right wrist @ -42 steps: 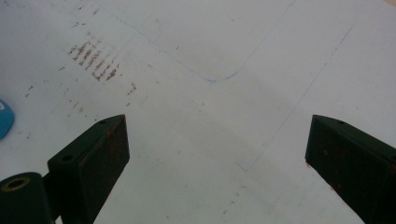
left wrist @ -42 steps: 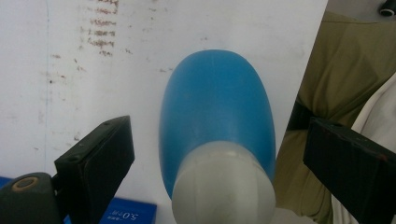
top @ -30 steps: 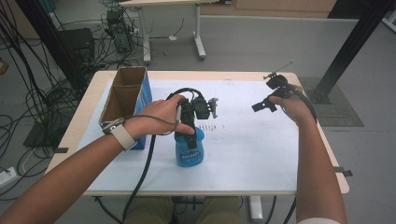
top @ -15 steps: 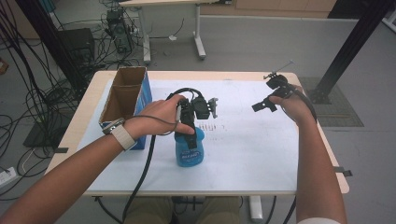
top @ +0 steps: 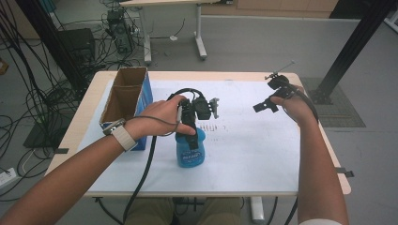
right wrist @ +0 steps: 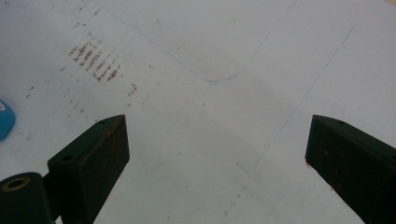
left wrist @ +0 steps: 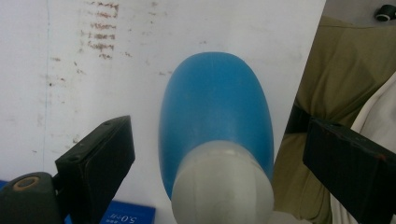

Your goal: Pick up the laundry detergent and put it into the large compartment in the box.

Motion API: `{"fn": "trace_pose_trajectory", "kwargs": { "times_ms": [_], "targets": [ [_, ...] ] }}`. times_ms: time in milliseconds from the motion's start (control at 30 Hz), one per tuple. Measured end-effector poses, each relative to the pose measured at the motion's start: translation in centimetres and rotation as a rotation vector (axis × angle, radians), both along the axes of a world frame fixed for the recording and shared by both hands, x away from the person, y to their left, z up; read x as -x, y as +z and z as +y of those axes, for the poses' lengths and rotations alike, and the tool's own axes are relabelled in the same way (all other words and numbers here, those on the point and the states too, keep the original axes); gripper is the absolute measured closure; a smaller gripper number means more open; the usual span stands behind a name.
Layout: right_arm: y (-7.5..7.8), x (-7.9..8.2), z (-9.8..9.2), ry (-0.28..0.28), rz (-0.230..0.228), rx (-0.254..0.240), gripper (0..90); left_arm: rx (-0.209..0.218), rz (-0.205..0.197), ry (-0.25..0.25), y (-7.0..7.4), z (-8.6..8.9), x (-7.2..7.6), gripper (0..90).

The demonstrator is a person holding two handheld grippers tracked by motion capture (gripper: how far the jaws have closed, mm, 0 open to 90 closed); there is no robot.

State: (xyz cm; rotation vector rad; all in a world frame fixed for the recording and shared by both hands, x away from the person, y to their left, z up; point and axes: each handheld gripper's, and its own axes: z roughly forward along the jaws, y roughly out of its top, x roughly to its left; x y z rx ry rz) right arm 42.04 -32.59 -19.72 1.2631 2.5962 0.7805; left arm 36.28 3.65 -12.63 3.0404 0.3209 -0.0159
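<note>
A blue plastic bottle (top: 190,152) with a white cap stands on the white sheet near the table's front middle. My left gripper (top: 191,129) hangs right over it, pointing down. In the left gripper view the bottle (left wrist: 215,107) sits between the two black jaws of that gripper (left wrist: 217,130), with a gap on each side; the jaws stand wide and do not touch it. My right gripper (top: 264,106) is held above the right part of the sheet. Its jaws (right wrist: 217,123) stand open over bare paper with nothing between them.
An open cardboard box (top: 124,98) with a blue side stands at the table's left, close to my left wrist. The white sheet (top: 244,145) covers most of the tabletop and bears small reddish marks (top: 211,127). A black post (top: 349,51) rises beyond the right corner.
</note>
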Motion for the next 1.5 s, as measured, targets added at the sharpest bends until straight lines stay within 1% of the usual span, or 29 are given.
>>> {"fn": "trace_pose_trajectory", "kwargs": {
  "times_ms": [500,900,1033,1233,1333,1500],
  "targets": [
    [-0.1,0.0,0.0,0.002,-0.001,-0.002,6.3,0.016,-0.002,0.005,-0.3,0.2,0.0,9.6],
    [-0.3,-0.1,0.0,0.003,0.004,-0.005,6.3,0.012,-0.006,-0.005,-0.8,0.0,0.1,11.1],
    [-0.4,0.0,0.0,0.002,0.005,-0.005,6.3,0.01,-0.008,-0.005,-1.2,0.0,0.1,11.8],
    [-0.6,-0.1,0.0,0.004,0.007,-0.007,6.3,0.003,0.005,-0.004,-1.9,-0.1,-0.1,12.8],
    [-0.6,-0.1,0.0,0.005,0.008,-0.008,6.3,0.009,-0.005,-0.003,-2.1,0.0,0.0,13.7],
    [-0.7,-0.1,0.1,0.006,0.009,-0.008,6.3,0.005,-0.003,-0.003,-2.5,0.0,0.1,14.2]
  ]
}}
